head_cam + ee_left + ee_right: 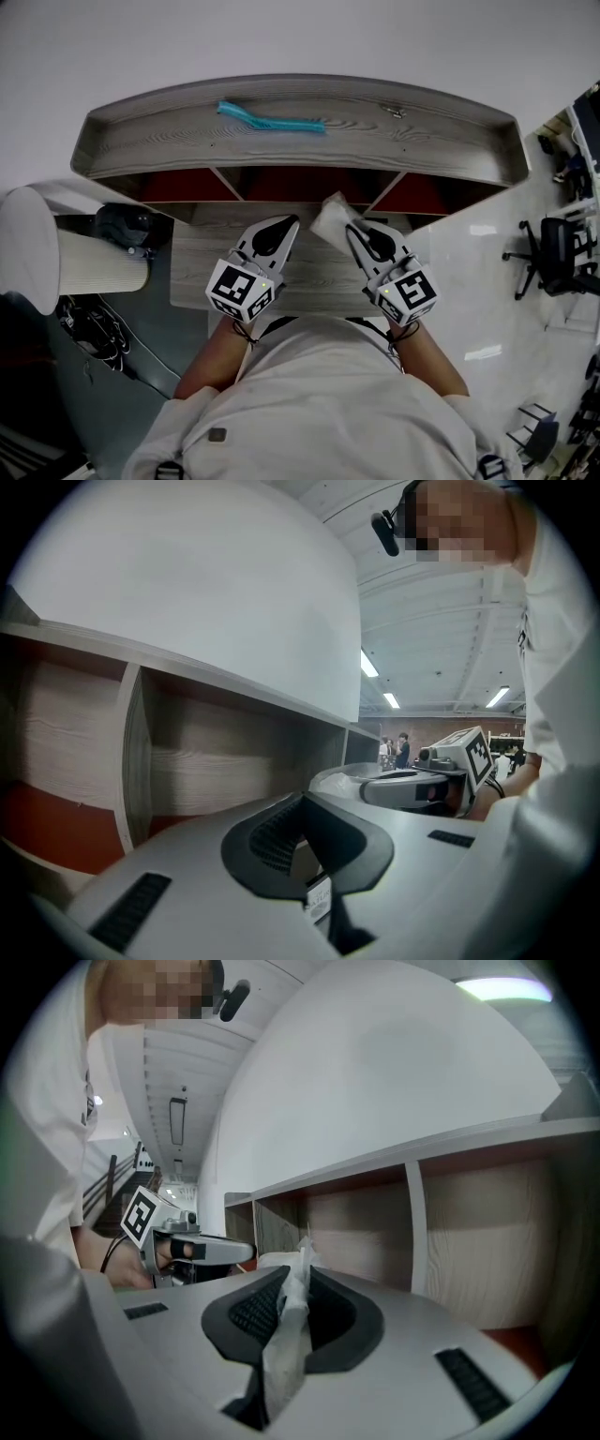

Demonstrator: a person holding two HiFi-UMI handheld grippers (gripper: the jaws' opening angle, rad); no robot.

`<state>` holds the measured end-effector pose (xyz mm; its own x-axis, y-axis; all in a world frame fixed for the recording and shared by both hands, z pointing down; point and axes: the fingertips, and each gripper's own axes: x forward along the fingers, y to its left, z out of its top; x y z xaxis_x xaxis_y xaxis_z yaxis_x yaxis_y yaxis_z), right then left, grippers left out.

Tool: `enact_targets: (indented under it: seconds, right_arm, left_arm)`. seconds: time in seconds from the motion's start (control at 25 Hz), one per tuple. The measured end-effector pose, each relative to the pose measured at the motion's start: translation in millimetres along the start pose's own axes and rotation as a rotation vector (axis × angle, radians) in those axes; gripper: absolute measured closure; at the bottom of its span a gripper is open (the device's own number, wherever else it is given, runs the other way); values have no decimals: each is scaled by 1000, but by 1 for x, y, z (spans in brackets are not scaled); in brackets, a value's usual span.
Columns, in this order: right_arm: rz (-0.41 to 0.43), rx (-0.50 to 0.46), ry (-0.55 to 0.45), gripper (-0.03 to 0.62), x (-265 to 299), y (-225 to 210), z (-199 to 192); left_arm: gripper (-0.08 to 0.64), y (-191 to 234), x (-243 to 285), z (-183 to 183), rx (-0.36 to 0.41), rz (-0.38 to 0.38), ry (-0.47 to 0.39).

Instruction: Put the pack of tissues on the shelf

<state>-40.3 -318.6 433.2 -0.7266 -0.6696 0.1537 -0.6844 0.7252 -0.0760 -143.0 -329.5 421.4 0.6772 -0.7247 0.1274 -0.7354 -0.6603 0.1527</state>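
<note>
My left gripper (pixel 286 227) sits clenched on nothing; right of it the pack of tissues (pixel 330 217) hangs pinched by its edge in my right gripper (pixel 352 230), just before the shelf (pixel 441 150). I'd carry it in level, clear of the teal brush (pixel 270 120) on top and the divider (pixel 387 192).

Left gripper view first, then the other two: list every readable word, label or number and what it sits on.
White sticker on the left gripper: print too blurred to read.
Marker cubes: coded squares, no words.
Pack of tissues: no print visible.
</note>
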Motion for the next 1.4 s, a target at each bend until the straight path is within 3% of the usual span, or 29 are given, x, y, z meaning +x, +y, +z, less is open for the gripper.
enact_targets:
  seconds: [0.56,1.4]
  right_arm:
    - [-101,-19,37,535,64,-6,-7]
    - [-203,-51,85,531,139,-41,-38]
  left_arm:
    - [545,44,18,-5,36,-85,37]
    - [543,86,38,-23,13,-38,63]
